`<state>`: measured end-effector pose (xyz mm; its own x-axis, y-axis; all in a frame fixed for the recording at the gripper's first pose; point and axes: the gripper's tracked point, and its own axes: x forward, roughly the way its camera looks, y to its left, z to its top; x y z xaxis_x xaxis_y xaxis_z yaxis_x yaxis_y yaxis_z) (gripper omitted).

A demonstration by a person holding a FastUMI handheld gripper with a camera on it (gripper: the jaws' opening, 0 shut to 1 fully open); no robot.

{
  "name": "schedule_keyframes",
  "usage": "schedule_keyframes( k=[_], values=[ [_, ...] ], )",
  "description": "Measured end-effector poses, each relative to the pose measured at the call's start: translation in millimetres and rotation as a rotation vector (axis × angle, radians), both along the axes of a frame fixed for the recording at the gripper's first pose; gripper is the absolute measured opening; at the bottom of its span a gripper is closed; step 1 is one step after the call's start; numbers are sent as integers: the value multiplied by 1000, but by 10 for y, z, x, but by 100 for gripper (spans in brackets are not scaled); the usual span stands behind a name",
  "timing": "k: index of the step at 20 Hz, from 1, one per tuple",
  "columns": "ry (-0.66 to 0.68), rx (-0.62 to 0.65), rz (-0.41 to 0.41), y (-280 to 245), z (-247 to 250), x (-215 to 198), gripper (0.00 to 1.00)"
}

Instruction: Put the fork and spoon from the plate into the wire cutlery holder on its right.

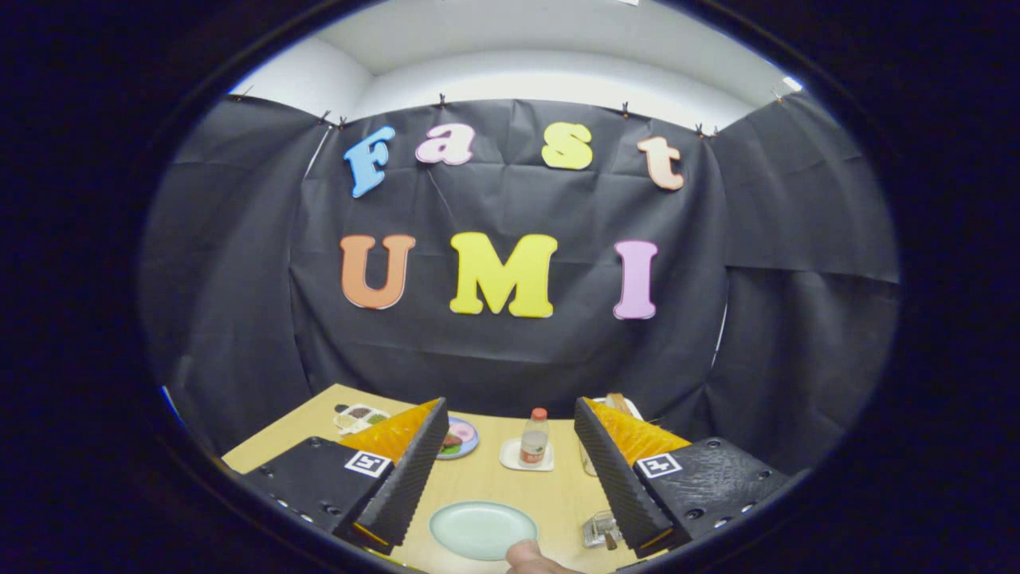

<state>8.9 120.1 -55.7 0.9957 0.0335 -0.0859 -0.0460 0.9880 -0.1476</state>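
Gripper view: your gripper is held high above the wooden table, fingers spread wide apart with nothing between them. The pale green round plate lies between and below the fingertips and looks bare; a fingertip touches its near rim. The wire cutlery holder sits just right of it, something upright inside, too small to name. Confirm where the fork and spoon lie before you descend.
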Motion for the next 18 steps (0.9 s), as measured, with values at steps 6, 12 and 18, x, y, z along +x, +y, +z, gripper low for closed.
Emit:
schedule_keyframes(
  k=[6, 12, 18],
  values=[
    [-132, -43, 31, 229, 245, -230, 96],
    [-164, -4, -23, 80, 468, -271, 95],
    [-162, 8, 4, -90, 580, -281, 95]
  ],
)
